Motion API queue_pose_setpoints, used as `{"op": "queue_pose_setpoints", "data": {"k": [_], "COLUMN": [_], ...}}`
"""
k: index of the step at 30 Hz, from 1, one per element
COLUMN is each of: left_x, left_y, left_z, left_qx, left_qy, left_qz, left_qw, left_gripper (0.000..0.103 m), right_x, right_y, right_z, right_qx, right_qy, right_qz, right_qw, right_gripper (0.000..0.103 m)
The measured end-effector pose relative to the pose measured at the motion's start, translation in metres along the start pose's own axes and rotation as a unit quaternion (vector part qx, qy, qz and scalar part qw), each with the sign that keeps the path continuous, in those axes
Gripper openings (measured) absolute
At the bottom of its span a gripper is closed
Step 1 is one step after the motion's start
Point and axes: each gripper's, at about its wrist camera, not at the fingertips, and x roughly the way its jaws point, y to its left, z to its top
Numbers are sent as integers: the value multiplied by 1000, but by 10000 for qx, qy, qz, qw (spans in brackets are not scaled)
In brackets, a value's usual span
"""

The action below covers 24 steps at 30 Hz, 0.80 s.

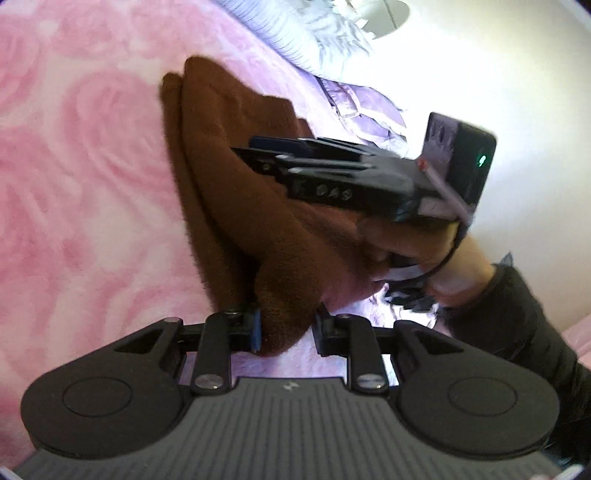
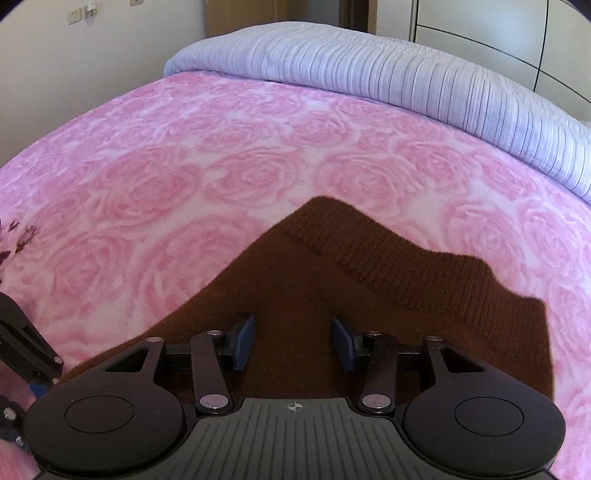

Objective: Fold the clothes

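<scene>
A brown knitted garment lies bunched on the pink rose-patterned blanket. My left gripper is shut on a raised fold of it, and the cloth fills the gap between the blue pads. In the right wrist view the same brown garment lies flat with its ribbed hem at the far side. My right gripper hovers open just over it, nothing between its pads. From the left wrist view the right gripper shows side-on above the garment, held by a hand in a dark sleeve.
A lilac striped quilt is rolled along the far side of the bed. Beyond it stand a white wall and a wardrobe. One left gripper finger shows at the left edge of the right wrist view.
</scene>
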Motion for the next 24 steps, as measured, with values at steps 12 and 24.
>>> {"op": "queue_pose_setpoints", "data": {"k": [12, 24], "left_x": [-37, 12], "left_y": [-56, -15], "left_z": [16, 11], "left_qx": [984, 672], "left_qy": [-366, 56], "left_qz": [19, 470], "left_qw": [9945, 9966], "left_gripper": [24, 2], "right_x": [-120, -119], "right_y": [2, -31], "right_z": [-74, -141], "right_qx": [959, 2012], "right_qy": [-1027, -1322], "right_qz": [-435, -585], "right_qw": [9891, 9688], "right_gripper": [46, 46]}}
